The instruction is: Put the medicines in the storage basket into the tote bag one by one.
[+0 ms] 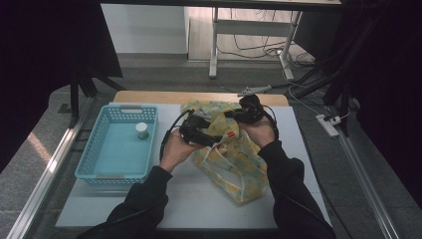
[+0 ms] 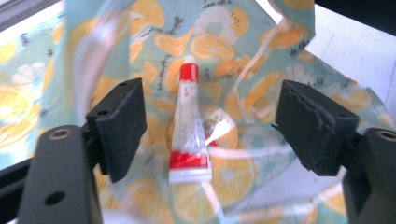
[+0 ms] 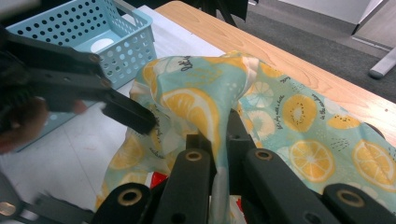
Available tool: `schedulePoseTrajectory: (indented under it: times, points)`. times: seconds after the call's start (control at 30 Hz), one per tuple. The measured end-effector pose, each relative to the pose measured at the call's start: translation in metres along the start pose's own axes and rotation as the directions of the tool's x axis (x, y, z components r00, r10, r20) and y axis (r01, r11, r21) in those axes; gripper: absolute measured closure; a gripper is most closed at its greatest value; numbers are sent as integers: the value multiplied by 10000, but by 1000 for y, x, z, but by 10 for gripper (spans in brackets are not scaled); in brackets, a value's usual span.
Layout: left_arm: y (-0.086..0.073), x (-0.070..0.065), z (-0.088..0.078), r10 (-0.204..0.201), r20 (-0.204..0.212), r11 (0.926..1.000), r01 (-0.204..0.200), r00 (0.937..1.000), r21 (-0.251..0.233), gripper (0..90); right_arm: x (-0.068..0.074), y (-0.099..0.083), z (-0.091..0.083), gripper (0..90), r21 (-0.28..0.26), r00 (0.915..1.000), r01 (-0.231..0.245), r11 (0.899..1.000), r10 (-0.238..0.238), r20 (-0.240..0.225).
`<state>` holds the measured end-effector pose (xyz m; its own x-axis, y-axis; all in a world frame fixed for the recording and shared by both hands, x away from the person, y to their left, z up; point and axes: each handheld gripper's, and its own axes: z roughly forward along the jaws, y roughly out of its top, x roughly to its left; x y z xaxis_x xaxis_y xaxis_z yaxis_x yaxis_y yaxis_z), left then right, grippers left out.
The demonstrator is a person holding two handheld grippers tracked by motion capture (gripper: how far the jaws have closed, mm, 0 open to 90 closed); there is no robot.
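Note:
A soft bag [image 1: 239,169] printed with lemon slices lies on the white table, its mouth held up. My right gripper [image 1: 234,117] is shut on the bag's fabric rim [image 3: 219,140] and lifts it. Inside the bag lies a white tube with red bands [image 2: 189,126], cap pointing away; it also peeks out as the tube [image 1: 230,134] from above. My left gripper [image 2: 217,123] hovers over the bag's mouth with its jaws open; the tube lies beyond them, untouched. From the right gripper view, one black jaw of the left gripper [image 3: 128,114] rests by the bag's edge.
A light blue perforated basket [image 1: 92,144] stands at the table's left with a small white bottle [image 1: 142,130] in it. The basket [image 3: 121,46] is close behind the left hand. A wooden strip [image 1: 199,97] runs along the table's far edge.

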<state>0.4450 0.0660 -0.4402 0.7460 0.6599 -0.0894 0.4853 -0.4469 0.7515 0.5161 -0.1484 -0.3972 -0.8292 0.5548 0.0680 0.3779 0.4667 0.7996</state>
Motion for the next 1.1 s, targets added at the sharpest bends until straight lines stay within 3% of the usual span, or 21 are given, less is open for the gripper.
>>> schedulePoseTrajectory:
  times: [0.13, 0.33, 0.43, 0.7, 0.77, 1.1]
  points:
    - [-12, 5, -11, -152, -193, 9998, 155, 9997, 152, 213, 1, 0, -2, 893, 14, 10000, 25, 10000, -25, -9]
    - [-27, 14, -7, -672, -810, 9914, 757, 9944, 1072, 261, 4, 2, -2, 893, -6, 10000, 48, 10000, -48, -39]
    - [-30, 19, 2, -936, -1029, 9815, 1092, 9903, 1574, 369, 6, 5, -5, 893, -38, 9999, 156, 9999, -156, -53]
    - [-34, 29, 23, -1977, -522, 9478, 2045, 9789, 2445, 831, 9, 8, -10, 893, -160, 9997, 210, 9997, -213, -147]
    - [-36, 29, 19, -2087, -458, 9482, 2136, 9769, 2352, 887, 8, 8, -10, 893, -170, 9997, 199, 9997, -201, -127]
    - [-43, 23, -29, -1973, -310, 9512, 1990, 9798, 2357, 895, 5, 2, 3, 893, 27, 9998, 7, 10000, -6, -187]
